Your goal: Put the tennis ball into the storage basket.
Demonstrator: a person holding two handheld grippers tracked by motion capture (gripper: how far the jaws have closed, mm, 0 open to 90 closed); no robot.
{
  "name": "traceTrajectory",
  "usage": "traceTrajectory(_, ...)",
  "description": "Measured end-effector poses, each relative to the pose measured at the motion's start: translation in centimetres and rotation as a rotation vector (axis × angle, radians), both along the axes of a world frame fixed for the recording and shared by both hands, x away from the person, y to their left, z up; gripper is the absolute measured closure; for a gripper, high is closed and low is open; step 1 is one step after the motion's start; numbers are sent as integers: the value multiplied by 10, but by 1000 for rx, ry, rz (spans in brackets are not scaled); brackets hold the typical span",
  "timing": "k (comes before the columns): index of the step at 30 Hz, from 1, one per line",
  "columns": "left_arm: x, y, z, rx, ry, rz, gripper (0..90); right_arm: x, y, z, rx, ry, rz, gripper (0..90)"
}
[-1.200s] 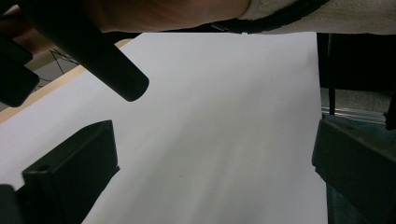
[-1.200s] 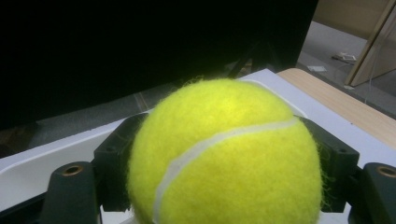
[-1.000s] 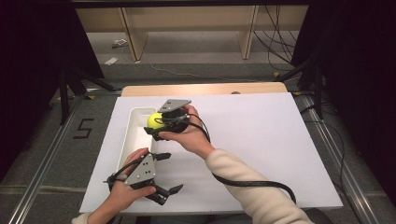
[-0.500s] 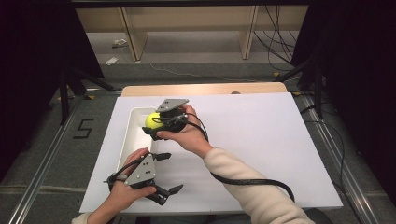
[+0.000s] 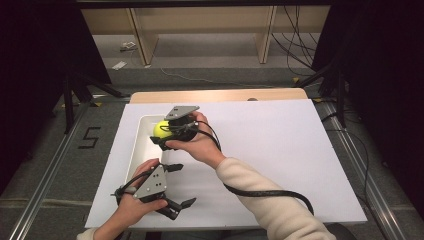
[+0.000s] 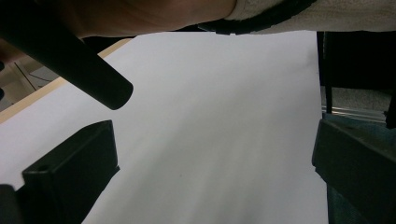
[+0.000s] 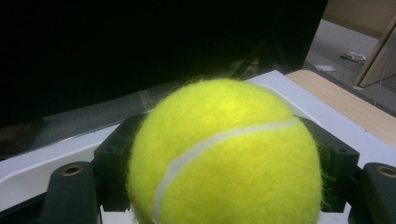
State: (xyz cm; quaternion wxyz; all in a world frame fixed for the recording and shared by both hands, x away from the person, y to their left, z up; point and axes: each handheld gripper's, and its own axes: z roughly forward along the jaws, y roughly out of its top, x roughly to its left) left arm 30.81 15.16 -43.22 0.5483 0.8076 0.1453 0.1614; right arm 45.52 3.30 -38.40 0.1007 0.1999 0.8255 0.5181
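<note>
Tennis ball (image 5: 161, 129), yellow-green with a white seam, sits clamped between the two black jaws of the right gripper (image 5: 162, 134), one jaw pressed against each side of it, as the right gripper view (image 7: 224, 154) shows up close. In the high view the ball hangs over the white tray (image 5: 134, 155), a long shallow dish lying at about nine o'clock from the middle of the white table sheet (image 5: 280, 150); the ball is above the tray's far half, toward twelve o'clock. Whether it touches the tray floor cannot be told. The person's right hand (image 5: 192, 145) wraps the gripper body from the three o'clock side, and a black cable (image 5: 270, 192) trails from it along the forearm toward five o'clock.

At six o'clock from the ball, near the table's front edge, the left hand (image 5: 132, 205) holds the left gripper (image 5: 179, 185), its jaws spread wide and holding nothing, pointing toward three o'clock. The left gripper view looks along those parted jaws across the bare white sheet.
</note>
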Motion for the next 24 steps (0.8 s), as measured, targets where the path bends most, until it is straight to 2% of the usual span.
traceTrajectory(24, 0, 0, 0, 1, -1, -7, 0, 1, 15, -3, -4, 12, 23, 262)
